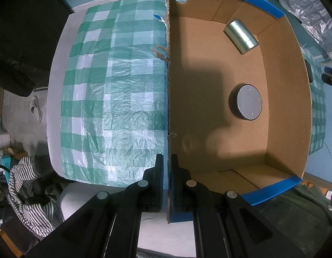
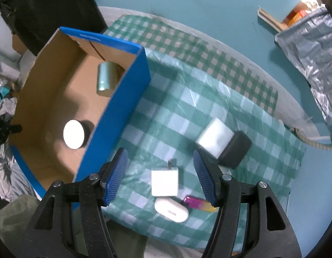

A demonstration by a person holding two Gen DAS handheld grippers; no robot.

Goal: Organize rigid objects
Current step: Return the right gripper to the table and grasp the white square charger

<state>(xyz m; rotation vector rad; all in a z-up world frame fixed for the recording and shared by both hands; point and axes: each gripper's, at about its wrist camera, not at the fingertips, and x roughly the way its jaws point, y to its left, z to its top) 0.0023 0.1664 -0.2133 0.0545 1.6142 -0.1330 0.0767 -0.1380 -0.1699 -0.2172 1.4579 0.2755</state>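
Rigid objects, itemised by size. One open cardboard box with blue outer walls (image 2: 114, 116): the left gripper (image 1: 167, 167) is clenched on its near wall. In the box, one silver metal cylinder lying on its side (image 2: 105, 78) and one black round puck with a silver face (image 2: 74, 134). On the green-and-white checked cloth (image 2: 187, 99), to the right of the box: one black-and-white block (image 2: 224, 144), one white cube charger (image 2: 164, 182), one white oval case (image 2: 171, 211), one small pink-and-yellow bar (image 2: 200, 203). The right gripper (image 2: 160, 172) hangs released and empty, nearer these four, the charger directly between its fingers.
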